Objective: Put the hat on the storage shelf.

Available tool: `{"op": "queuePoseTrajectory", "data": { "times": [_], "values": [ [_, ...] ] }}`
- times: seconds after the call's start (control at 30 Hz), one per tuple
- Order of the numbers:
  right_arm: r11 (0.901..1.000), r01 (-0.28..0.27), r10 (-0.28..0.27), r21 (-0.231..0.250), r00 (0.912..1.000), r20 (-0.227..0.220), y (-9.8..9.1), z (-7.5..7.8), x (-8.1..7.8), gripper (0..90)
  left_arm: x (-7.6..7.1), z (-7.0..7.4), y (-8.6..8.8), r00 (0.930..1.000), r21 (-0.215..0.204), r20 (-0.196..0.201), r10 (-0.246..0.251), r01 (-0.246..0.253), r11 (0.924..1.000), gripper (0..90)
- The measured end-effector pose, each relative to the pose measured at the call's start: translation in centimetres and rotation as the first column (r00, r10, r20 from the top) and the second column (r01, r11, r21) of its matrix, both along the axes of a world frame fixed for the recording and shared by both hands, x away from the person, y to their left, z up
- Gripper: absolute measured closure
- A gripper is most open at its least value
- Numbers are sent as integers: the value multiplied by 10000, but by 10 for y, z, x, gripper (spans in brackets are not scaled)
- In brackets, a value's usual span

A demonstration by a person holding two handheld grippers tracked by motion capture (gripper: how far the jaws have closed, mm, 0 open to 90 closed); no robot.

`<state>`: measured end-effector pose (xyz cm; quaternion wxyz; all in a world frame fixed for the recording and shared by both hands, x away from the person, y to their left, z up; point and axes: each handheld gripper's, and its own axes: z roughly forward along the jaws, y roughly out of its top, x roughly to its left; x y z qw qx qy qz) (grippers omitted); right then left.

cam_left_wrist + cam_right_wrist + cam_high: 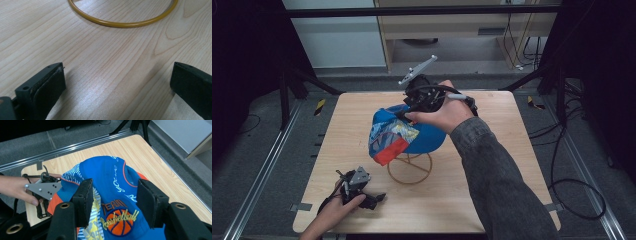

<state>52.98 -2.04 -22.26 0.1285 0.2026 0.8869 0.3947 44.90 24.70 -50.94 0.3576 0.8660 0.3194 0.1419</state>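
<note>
The right gripper (pixel 404 111) hangs over the top of a blue cap (pixel 424 137) that sits on a yellow wire stand (pixel 409 170) near the middle of the wooden table (pixel 492 200). In the right gripper view its two black jaws stand apart, one on each side of the cap's crown (pixel 110 180), with blue fabric and the orange basketball print (pixel 120 220) showing in the gap between them; the pads are close to the cloth, but whether they touch it cannot be told, and no fold is pinched between them. The cap's orange-tipped brim (pixel 387 150) points away from that gripper toward the person's near-left, down toward the left gripper (pixel 374 200). The left gripper rests low at the table's near-left corner, well apart from the cap, held in the person's left hand (pixel 334 212). In the left gripper view its jaws are spread wide with bare wood between them, and just ahead of the jaws lies the round base ring (pixel 122 23) of the stand, flat on the table and not touched by either jaw.
</note>
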Motion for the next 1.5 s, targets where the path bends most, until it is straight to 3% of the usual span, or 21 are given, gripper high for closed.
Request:
{"op": "queuePoseTrajectory", "data": {
  "times": [0.7,1.13,1.2,1.5],
  "values": [
    [9928,1086,-1113,502,9923,539,-29,0,-11,112,0,0,0,10000,5,27,12,-12,10000,0],
    [9853,1507,-1572,800,9842,817,-63,-7,-22,64,0,0,0,10000,32,18,-13,13,10000,0],
    [9793,1701,-1795,1098,9803,826,-76,-7,-24,65,0,0,0,10000,30,20,-14,14,10000,0],
    [9657,2268,-2402,1267,9652,1030,-109,-7,-32,85,-1,0,-1,10000,16,11,-18,18,10000,0]
  ]
}}
